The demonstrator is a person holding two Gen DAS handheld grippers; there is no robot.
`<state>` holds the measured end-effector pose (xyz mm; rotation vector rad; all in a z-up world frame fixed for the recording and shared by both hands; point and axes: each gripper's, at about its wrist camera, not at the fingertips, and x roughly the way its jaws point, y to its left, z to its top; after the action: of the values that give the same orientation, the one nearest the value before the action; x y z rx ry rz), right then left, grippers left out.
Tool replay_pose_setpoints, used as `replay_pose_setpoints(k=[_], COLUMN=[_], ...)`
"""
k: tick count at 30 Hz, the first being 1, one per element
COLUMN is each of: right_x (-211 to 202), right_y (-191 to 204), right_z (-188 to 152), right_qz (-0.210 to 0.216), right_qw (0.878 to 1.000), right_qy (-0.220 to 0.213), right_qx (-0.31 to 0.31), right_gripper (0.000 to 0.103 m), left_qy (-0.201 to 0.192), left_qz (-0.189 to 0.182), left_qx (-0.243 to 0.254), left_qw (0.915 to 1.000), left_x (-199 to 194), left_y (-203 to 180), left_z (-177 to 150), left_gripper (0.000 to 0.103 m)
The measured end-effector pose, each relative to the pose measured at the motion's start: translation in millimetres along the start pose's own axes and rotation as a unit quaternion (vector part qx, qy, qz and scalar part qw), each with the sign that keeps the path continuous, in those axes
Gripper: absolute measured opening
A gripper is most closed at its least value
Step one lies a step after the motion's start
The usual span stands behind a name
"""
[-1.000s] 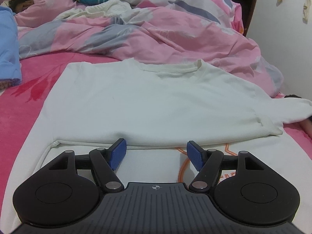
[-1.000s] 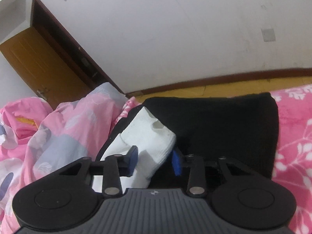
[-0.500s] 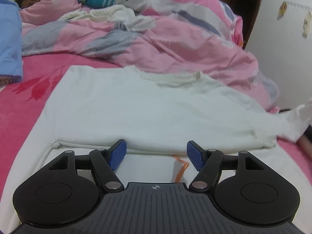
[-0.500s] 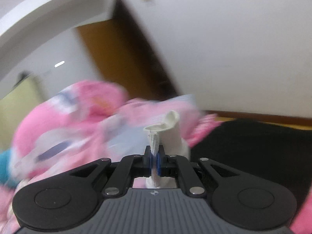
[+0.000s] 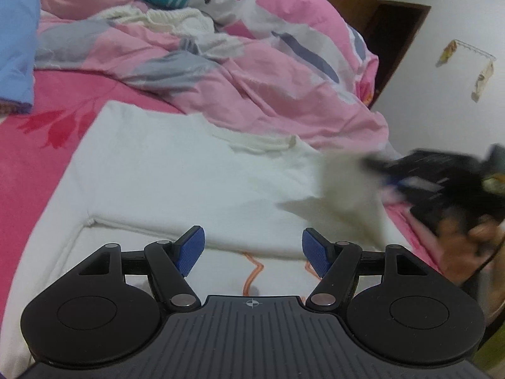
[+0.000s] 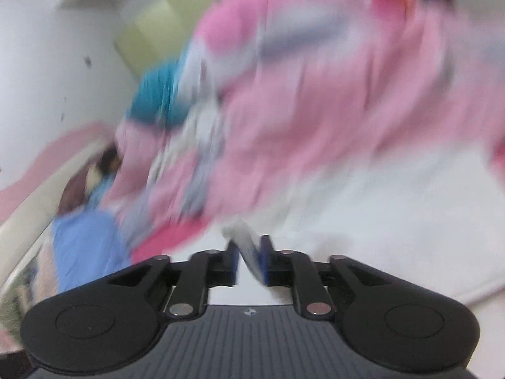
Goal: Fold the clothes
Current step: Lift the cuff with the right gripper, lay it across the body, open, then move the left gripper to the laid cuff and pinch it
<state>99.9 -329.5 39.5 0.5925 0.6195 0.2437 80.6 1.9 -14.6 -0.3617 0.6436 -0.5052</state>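
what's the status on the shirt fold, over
Left gripper open, empty, over the white shirt. Right gripper, jaws just opening, sleeve between them. Pink duvet crowds the collar.

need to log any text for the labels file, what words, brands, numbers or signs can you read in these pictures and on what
No readable words, brands or numbers in either view.
Small crosshair mark, no letters: on the ribbed body of the left gripper and of the right gripper.
Orange line print on the white cotton sweatshirt: mostly covered, unreadable.
Paper items on the white wall: too small.
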Motion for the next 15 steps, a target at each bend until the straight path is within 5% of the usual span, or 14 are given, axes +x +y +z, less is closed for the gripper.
replay_pose_setpoints(k=[4, 9, 15], right_x=[-3, -46, -43], right_y=[-32, -87, -128], right_z=[-28, -51, -64], right_qz=[0.074, 0.170, 0.168], right_qw=[0.990, 0.951, 0.930], right_qy=[-0.003, -0.084, -0.072], right_qx=[0.120, 0.243, 0.319], right_gripper=[0.020, 0.027, 0.027], left_qy=[0.014, 0.029, 0.066], left_qz=[-0.009, -0.019, -0.049], left_qx=[-0.022, -0.058, -0.079], left_qw=[0.9996, 0.9977, 0.9935], left_x=[7, 24, 67], left_y=[11, 17, -6], left_z=[1, 13, 23], left_gripper=[0.069, 0.068, 0.066])
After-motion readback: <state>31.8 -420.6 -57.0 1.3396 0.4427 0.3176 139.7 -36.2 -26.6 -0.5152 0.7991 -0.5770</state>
